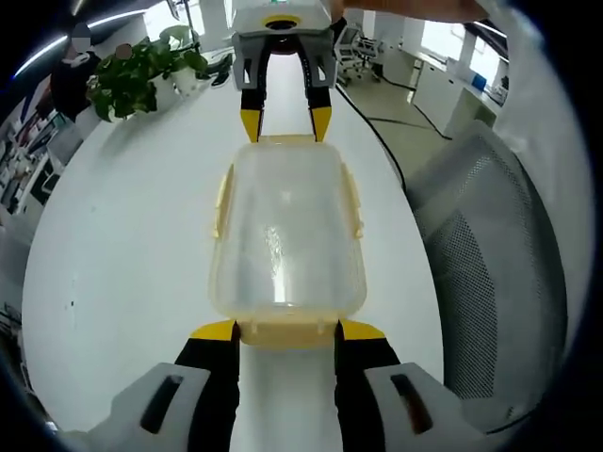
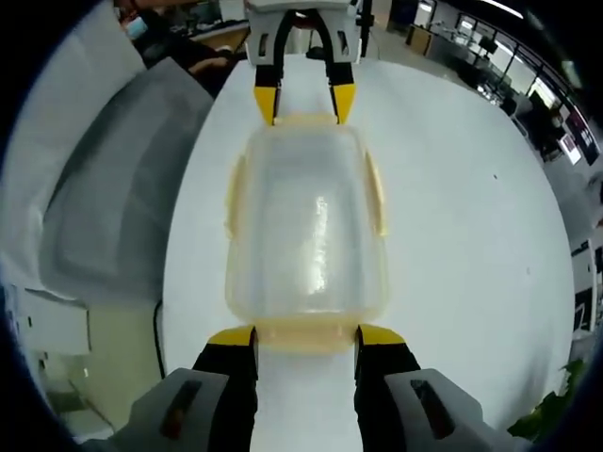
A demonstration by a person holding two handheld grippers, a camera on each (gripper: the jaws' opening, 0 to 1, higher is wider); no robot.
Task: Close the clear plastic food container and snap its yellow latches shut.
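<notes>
Here, container [image 1: 285, 231] between tools, plant [image 1: 141, 75] beyond left tool [image 1: 287, 331]

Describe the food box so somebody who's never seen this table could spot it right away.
On the long white table, beside a grey mesh chair, two sets of tongs face each other from opposite ends. Between them lies the food box: a clear, cloudy plastic rectangle with its lid on. Pale yellow latches along its edges set it apart from the leafy plant at the far end.

Clear container [image 1: 287, 231], yellow latches [image 1: 287, 331]
</notes>
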